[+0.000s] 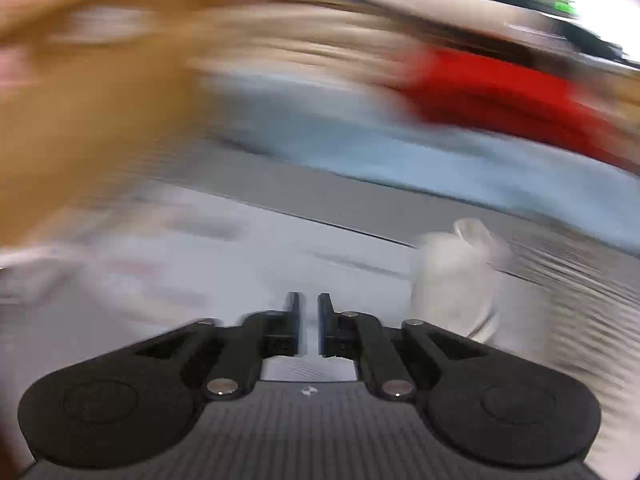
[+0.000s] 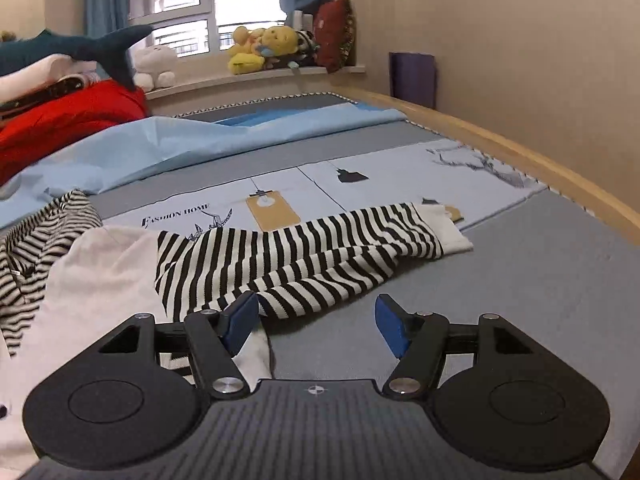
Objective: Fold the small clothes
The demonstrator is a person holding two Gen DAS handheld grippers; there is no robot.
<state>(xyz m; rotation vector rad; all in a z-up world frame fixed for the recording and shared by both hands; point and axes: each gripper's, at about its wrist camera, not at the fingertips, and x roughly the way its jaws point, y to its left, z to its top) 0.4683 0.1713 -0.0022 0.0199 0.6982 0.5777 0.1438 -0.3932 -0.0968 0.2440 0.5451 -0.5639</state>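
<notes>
Two grippers were in play, one per view. The right gripper (image 2: 316, 322) stood with its blue pads (image 2: 390, 328) well apart and nothing pressed between them, low in the centre of the right wrist view. One striped sleeve (image 2: 304, 248), black and white with a white cuff, lay stretched across the middle of that frame on the printed bedsheet (image 2: 360, 184), its near edge just beside the left pad. A white garment (image 2: 100, 272) lay at lower left, touching the stripes, and a second patch of striped cloth (image 2: 36, 240) showed at the left edge. Further back sat one red bundle (image 2: 68, 120) at upper left, one shark plush (image 2: 88, 48) above it, one white plush (image 2: 154, 64) and a heap of yellow plush toys (image 2: 264, 48) on the window ledge.

The left wrist view was heavily smeared by blur and showed none of those toys clearly. The left gripper (image 1: 308, 320) had its fingers drawn to a narrow gap with nothing visible between them. One pale cloth lump (image 1: 460, 272) stood at right of centre, a red smear (image 1: 492, 92) at upper right.
</notes>
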